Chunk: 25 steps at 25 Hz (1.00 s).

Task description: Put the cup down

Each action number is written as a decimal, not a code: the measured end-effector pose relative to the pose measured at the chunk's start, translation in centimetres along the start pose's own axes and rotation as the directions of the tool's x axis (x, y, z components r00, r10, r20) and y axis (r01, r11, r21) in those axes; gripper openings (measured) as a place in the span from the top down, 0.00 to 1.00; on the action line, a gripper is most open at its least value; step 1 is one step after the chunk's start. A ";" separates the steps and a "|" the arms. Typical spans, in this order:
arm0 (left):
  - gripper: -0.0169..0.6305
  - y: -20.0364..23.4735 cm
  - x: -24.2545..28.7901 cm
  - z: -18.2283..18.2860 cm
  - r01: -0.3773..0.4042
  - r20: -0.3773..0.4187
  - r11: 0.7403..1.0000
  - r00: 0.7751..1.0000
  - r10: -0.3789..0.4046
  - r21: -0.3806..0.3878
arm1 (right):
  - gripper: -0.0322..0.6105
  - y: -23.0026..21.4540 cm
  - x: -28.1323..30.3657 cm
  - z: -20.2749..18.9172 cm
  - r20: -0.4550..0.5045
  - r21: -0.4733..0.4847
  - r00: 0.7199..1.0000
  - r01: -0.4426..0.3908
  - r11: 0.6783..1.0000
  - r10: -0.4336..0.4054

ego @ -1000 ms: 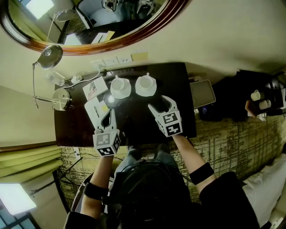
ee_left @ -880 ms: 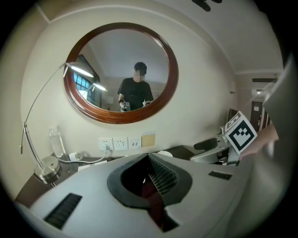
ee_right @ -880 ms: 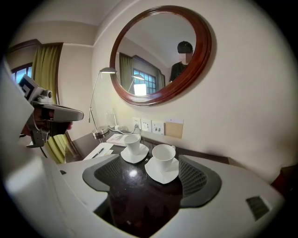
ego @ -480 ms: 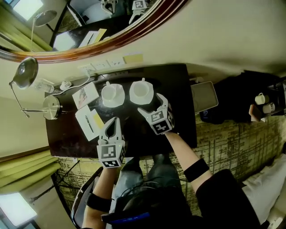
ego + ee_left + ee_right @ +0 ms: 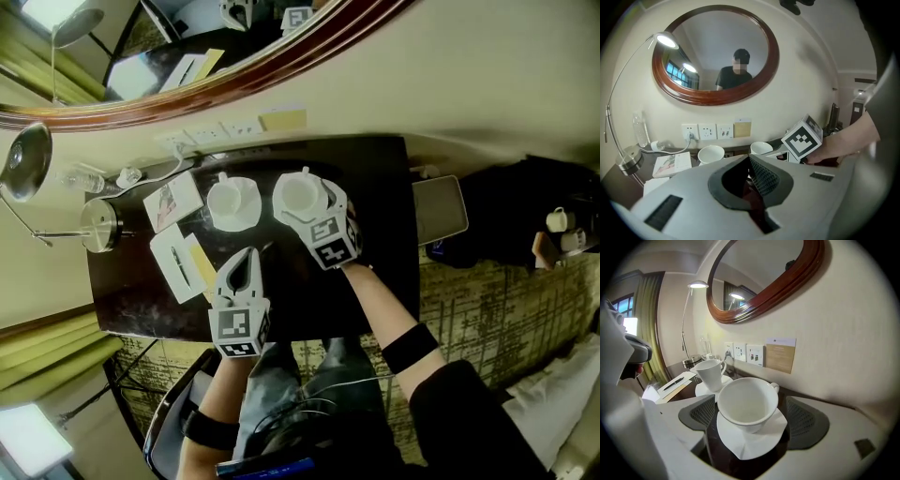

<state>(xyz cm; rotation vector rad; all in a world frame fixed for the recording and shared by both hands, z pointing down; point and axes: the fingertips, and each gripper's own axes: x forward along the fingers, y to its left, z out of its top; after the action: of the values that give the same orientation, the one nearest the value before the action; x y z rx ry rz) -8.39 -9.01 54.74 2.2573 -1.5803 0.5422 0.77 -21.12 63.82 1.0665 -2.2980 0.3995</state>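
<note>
Two white cups stand on white saucers at the back of the dark table [image 5: 375, 272]. The right cup [image 5: 298, 194] [image 5: 747, 401] sits upright on its saucer [image 5: 750, 439], between the spread jaws of my right gripper [image 5: 307, 202] [image 5: 752, 417]. The mesh pads [image 5: 802, 422] stand apart from the cup on both sides, so the gripper is open. The left cup [image 5: 230, 200] [image 5: 710, 372] stands beside it, untouched. My left gripper [image 5: 244, 259] [image 5: 752, 173] is shut and empty, nearer the table's front edge.
A notepad with a pen [image 5: 178, 262] and a booklet [image 5: 173, 199] lie at the left. A lamp base [image 5: 97, 225] stands at the far left. Wall sockets [image 5: 187, 138] and a round mirror [image 5: 715, 54] are behind the table. A tablet [image 5: 441, 211] lies off its right end.
My right gripper has moved forward and left up to the right cup, and its jaws now stand on either side of it. The left gripper has hardly moved.
</note>
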 end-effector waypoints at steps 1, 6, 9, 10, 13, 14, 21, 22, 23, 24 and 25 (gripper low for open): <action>0.97 0.0 0.2 -0.1 0.001 -0.002 1.000 1.000 -0.001 0.001 | 0.16 0.1 0.4 0.0 -0.001 -0.005 1.000 -0.007 1.000 0.007; 0.97 -0.3 0.9 -0.2 0.009 -0.008 1.000 1.000 -0.009 0.007 | 0.16 0.6 1.9 -0.5 -0.007 -0.018 0.999 -0.044 0.999 0.044; 0.97 -0.5 1.2 -0.3 0.014 -0.012 1.000 1.000 -0.014 0.008 | 0.17 1.0 2.6 -0.6 -0.005 -0.041 0.998 -0.065 0.997 0.065; 0.97 -0.6 1.3 -0.4 0.015 -0.014 1.000 1.000 -0.015 0.009 | 0.19 0.9 2.7 -0.6 -0.005 -0.048 0.998 -0.068 0.997 0.068; 0.97 -0.6 1.5 -0.7 0.018 -0.023 1.000 1.000 -0.018 0.004 | 0.27 1.0 2.9 -0.6 -0.003 -0.062 0.997 -0.074 0.995 0.074; 0.97 -0.6 1.5 -0.9 0.018 -0.025 1.000 1.000 -0.018 0.002 | 0.27 1.0 2.9 -0.6 0.001 -0.063 0.997 -0.074 0.995 0.074; 0.97 -0.9 1.5 -1.0 0.021 -0.032 1.000 0.999 -0.021 0.010 | 0.27 0.6 2.7 -0.4 0.034 -0.060 0.998 -0.046 0.997 0.049; 0.97 -0.9 1.5 -1.0 0.022 -0.031 1.000 0.999 -0.022 0.011 | 0.27 0.5 2.5 -0.2 0.041 -0.063 0.998 -0.041 0.997 0.044; 0.97 -1.0 1.5 -0.9 0.024 -0.031 1.000 0.999 -0.024 0.013 | 0.27 0.3 2.2 0.0 0.049 -0.065 0.998 -0.037 0.997 0.040; 0.97 -1.1 1.5 -0.9 0.026 -0.031 1.000 0.999 -0.026 0.015 | 0.27 0.1 1.9 0.2 0.057 -0.066 0.998 -0.032 0.997 0.036; 0.97 -1.2 1.5 -0.9 0.029 -0.032 0.999 0.999 -0.029 0.016 | 0.27 -0.1 1.4 0.4 0.065 -0.067 0.997 -0.027 0.997 0.032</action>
<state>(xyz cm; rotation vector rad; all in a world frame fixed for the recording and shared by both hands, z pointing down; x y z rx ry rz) -6.86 -9.41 56.17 2.2687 -1.5313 0.5824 -0.08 -22.22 64.37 1.0285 -2.3703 0.3025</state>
